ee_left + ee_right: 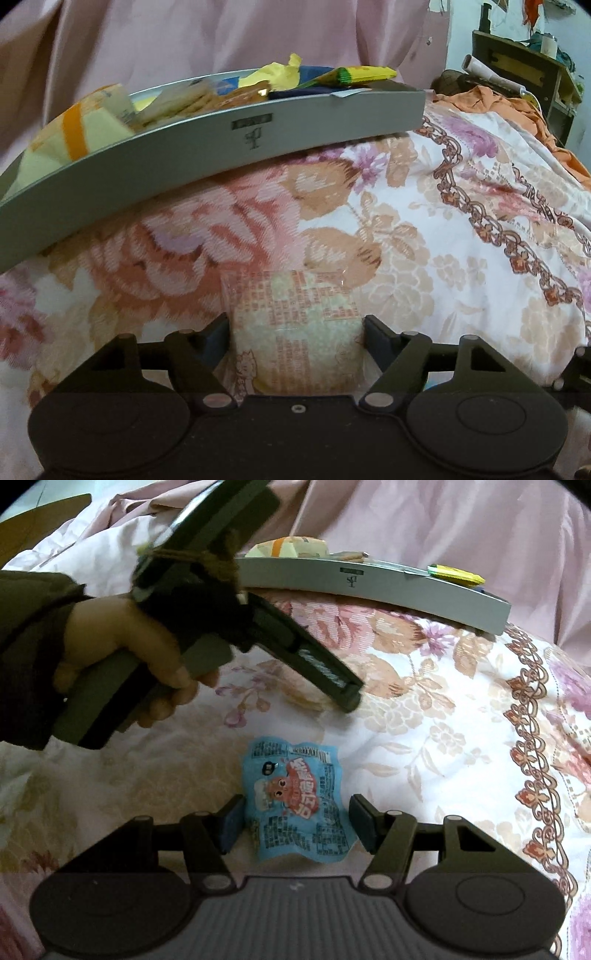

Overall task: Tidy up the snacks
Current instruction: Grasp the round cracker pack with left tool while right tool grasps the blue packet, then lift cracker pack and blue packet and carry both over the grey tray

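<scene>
I work over a floral bedspread (461, 206) in pink, peach and purple, with pale pink fabric (221, 33) bunched behind it, an orange cloth (517, 107) at its far right corner, and dark wooden shelves (524, 70) against a light blue wall (461, 33).

Soft cloth, shiny wrappers, matt plastic.
The bedspread (424, 716) is woven floral cloth; the blue snack packet (295, 801) and pale snack packet (295, 325) are glossy crinkled film; the grey tray (229, 155) looks smooth, matt.

Both grippers, left (295, 332) and right (295, 818), tilted downward (jaws parted).
</scene>
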`<state>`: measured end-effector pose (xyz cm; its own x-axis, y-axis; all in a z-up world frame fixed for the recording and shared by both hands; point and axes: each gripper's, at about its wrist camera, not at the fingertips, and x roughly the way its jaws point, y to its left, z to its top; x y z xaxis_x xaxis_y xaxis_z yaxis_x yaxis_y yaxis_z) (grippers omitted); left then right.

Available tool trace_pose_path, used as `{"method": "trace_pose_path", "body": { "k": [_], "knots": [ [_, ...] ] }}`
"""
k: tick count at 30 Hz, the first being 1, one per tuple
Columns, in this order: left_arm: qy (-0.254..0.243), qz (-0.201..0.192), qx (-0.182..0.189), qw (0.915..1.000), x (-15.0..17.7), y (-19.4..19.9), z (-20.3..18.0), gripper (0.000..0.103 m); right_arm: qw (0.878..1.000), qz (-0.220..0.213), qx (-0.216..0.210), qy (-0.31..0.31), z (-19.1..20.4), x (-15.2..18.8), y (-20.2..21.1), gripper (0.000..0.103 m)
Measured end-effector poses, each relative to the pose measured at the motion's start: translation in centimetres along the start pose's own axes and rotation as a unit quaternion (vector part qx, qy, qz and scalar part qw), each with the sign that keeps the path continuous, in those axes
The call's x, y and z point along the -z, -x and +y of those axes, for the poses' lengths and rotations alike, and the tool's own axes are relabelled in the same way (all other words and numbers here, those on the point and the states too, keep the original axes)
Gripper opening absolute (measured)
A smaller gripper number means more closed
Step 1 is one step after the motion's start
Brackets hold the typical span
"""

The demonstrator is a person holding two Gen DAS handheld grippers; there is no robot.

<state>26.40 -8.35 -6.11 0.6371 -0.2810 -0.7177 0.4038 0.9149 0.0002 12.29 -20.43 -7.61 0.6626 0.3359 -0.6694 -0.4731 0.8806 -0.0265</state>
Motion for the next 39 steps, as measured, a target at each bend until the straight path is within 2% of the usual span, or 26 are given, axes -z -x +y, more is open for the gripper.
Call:
{"method": "trace_pose_path", "body": {
  "k": [6,21,32,39],
  "knots": [
    [0.009,0.005,-0.013,0.9999,2.3,2.3,1.1,0.076,0.998,0.005,-0.003,-0.056,-1.0,0.1,-0.4,0.065],
    [0.046,0.014,-0.033,0.9983,8.0,8.1,1.9,0.076,0.993,0.005,0.024,-0.115,-0.5,0.7,-0.4,0.065],
    [0.096,0.001,-0.041,0.9946,11.5,11.8,2.2,0.075,0.994,0.001,0.013,-0.104,1.7,1.0,0.4,0.065],
    [0.092,-0.005,-0.035,0.9951,11.8,11.9,2.0,0.079,0.995,-0.005,0.029,-0.093,2.6,1.0,0.2,0.069]
  ]
}}
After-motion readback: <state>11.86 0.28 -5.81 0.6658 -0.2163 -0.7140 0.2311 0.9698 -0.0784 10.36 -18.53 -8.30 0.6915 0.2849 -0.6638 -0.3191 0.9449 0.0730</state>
